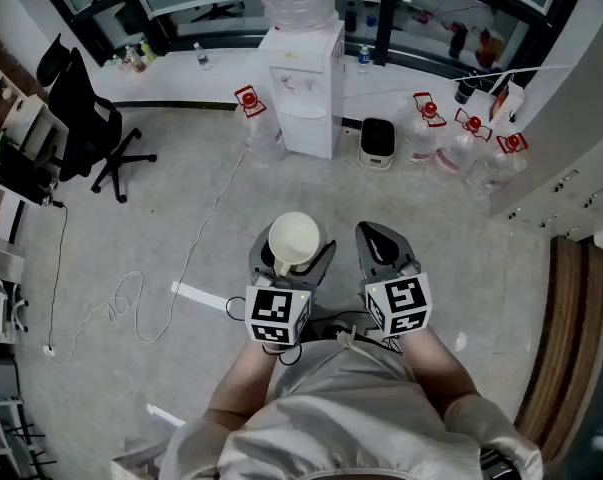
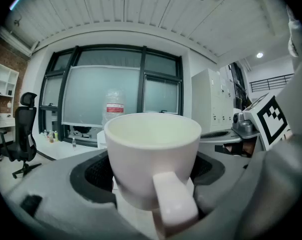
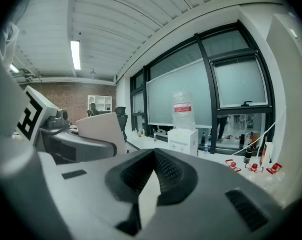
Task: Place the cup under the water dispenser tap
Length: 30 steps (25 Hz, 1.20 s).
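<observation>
As the left gripper [image 2: 152,184] clasped a white ceramic cup [image 1: 293,238], the right gripper [image 3: 153,156] was closed, empty. Level carrying seemed wise.

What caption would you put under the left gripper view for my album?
Left tongs grip a white ceramic cup, facing the distant bottle-topped water dispenser.

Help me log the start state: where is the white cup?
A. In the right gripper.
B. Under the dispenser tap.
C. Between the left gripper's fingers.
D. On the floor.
C: the fingers of the left gripper clamp the cup; the right gripper is shut and empty.
</observation>
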Each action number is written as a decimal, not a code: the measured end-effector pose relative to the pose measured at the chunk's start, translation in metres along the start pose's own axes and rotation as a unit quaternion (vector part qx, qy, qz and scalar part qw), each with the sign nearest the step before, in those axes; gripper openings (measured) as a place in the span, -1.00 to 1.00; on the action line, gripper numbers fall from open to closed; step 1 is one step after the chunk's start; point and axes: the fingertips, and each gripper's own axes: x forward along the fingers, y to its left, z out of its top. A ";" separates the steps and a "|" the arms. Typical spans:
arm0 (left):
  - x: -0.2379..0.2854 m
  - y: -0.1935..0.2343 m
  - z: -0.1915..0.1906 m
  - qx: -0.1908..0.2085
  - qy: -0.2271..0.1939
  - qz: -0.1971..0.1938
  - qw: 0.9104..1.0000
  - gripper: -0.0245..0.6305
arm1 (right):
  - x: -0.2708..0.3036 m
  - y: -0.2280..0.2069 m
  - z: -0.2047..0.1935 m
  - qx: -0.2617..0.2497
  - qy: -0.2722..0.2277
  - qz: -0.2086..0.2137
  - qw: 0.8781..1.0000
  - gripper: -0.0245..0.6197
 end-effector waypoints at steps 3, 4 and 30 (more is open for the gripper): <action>0.002 0.002 -0.002 0.004 0.001 -0.002 1.000 0.40 | 0.002 0.001 -0.001 0.003 -0.003 -0.001 1.000 -0.84; 0.002 0.003 -0.002 0.005 0.001 -0.003 1.000 0.40 | 0.002 0.000 -0.002 0.004 -0.003 -0.002 1.000 -0.84; 0.046 0.047 -0.035 -0.022 0.004 -0.010 1.000 0.40 | 0.055 -0.020 -0.038 0.055 0.006 -0.028 0.998 -0.84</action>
